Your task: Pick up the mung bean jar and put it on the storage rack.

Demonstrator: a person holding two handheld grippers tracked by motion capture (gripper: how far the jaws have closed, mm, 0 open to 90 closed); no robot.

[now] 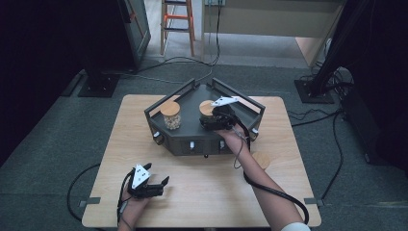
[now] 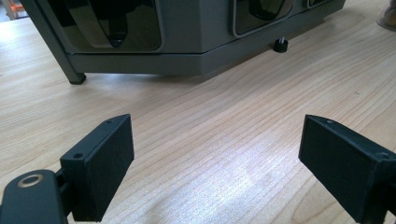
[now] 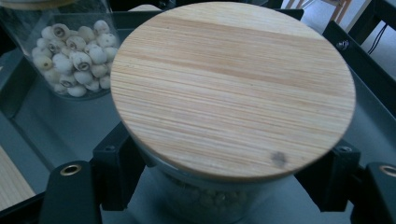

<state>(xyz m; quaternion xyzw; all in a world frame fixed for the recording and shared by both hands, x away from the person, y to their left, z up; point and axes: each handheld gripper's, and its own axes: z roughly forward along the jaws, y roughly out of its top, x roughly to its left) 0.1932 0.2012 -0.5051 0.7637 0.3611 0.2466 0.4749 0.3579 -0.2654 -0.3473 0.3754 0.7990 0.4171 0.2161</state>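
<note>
A dark grey tray stand (image 1: 192,144) sits on the wooden table (image 1: 207,197) with two glass jars on it, both with round wooden lids. The left jar (image 1: 171,115) (image 3: 74,56) holds pale round seeds. My right gripper (image 1: 217,120) (image 3: 224,175) reaches over the tray's front, its jaws pressed against both sides of the right jar (image 1: 207,108) (image 3: 233,93) just below the lid. My left gripper (image 1: 155,174) (image 2: 215,158) rests low over the table near the front left, open and holding nothing, facing the tray's front wall (image 2: 196,51).
A small round wooden disc (image 1: 262,160) lies on the table right of the tray, beside my right forearm. Cables trail from both grippers off the front edge. Beyond the table are stand bases, floor cables and a wooden stool (image 1: 178,24).
</note>
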